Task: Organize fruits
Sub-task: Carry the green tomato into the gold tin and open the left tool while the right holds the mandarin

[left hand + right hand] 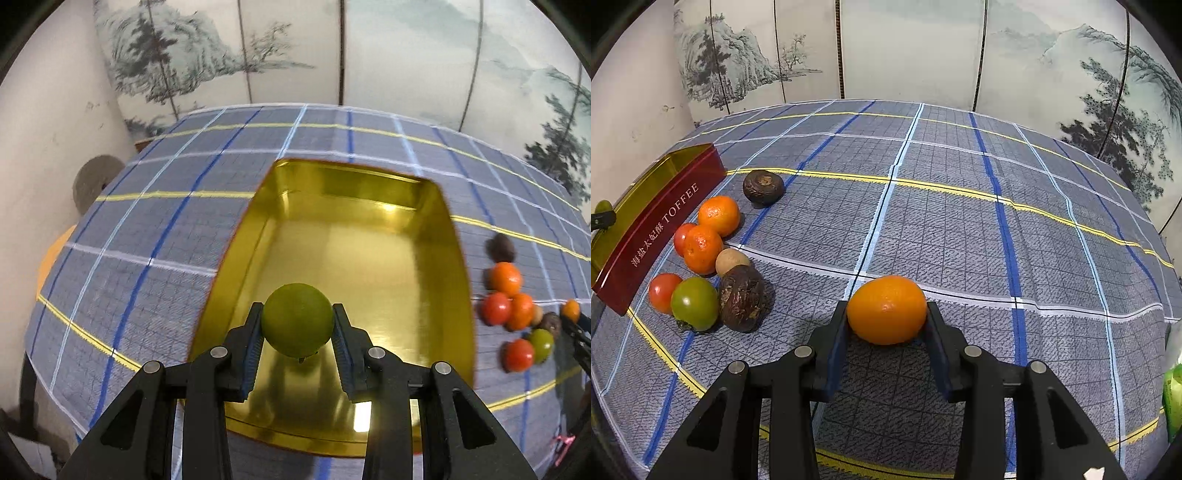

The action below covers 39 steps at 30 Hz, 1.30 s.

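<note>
I am looking over a table spread with a blue-grey checked cloth (960, 229), and a painted landscape screen (908, 48) is standing behind it. On the cloth's left part a gold-lined tin (369, 258) is sitting open; its outer wall is showing red with the word TOFFEE in the right wrist view.

My left gripper (297, 325) is hanging over the tin's near end and is gripping a round green fruit (297, 319) between both pads, so that fruit is held above the gold floor, not lying on it. My right gripper (886, 314) is clasping an oval orange fruit (886, 309) above the cloth, to the right of the tin and near the loose pile.

The pile is lying on the cloth just beside the tin's red wall. I am seeing two dark brown wrinkled fruits, one at the far end (763, 186) and a larger one at the near end (742, 298). Two mandarins (719, 215) are sitting touching one another, with a red tomato (679, 236) tucked behind the nearer one. A green tomato (695, 303) is resting against the larger brown fruit, a second red tomato (663, 291) is lying at its left, and a small tan fruit (729, 260) is wedged between the mandarins and the brown one.
</note>
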{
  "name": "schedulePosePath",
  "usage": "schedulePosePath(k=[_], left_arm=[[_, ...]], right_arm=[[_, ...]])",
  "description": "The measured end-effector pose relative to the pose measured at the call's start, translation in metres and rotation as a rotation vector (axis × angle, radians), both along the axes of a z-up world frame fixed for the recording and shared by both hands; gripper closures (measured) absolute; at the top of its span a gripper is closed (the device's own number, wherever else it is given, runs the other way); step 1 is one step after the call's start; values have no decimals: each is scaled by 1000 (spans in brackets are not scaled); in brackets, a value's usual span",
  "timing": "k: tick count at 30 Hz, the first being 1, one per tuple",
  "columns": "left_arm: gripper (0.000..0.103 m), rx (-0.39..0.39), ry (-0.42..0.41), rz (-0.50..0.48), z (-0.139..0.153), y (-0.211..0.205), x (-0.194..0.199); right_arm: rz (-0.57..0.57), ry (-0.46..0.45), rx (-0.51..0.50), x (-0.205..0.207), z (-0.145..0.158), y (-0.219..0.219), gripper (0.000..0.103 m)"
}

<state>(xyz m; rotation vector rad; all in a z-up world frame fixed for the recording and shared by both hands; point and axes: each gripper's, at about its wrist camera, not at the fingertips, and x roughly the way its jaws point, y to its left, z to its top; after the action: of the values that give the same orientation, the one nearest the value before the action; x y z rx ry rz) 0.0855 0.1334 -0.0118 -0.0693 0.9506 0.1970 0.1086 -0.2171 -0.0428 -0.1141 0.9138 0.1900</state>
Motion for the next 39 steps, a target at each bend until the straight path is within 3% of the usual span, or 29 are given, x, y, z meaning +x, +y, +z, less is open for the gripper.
schedulePosePath(k=[14, 32, 39], left_arm=[[67, 34, 68, 4, -28, 8, -1], [67, 101, 111, 16, -37, -1, -3], [66, 86, 111, 27, -37, -3, -9]], right_arm=[[-1, 0, -1, 0, 0, 1, 66], [-4, -2, -6, 0, -1, 2, 66], [-4, -3, -7, -1, 0, 1, 66]])
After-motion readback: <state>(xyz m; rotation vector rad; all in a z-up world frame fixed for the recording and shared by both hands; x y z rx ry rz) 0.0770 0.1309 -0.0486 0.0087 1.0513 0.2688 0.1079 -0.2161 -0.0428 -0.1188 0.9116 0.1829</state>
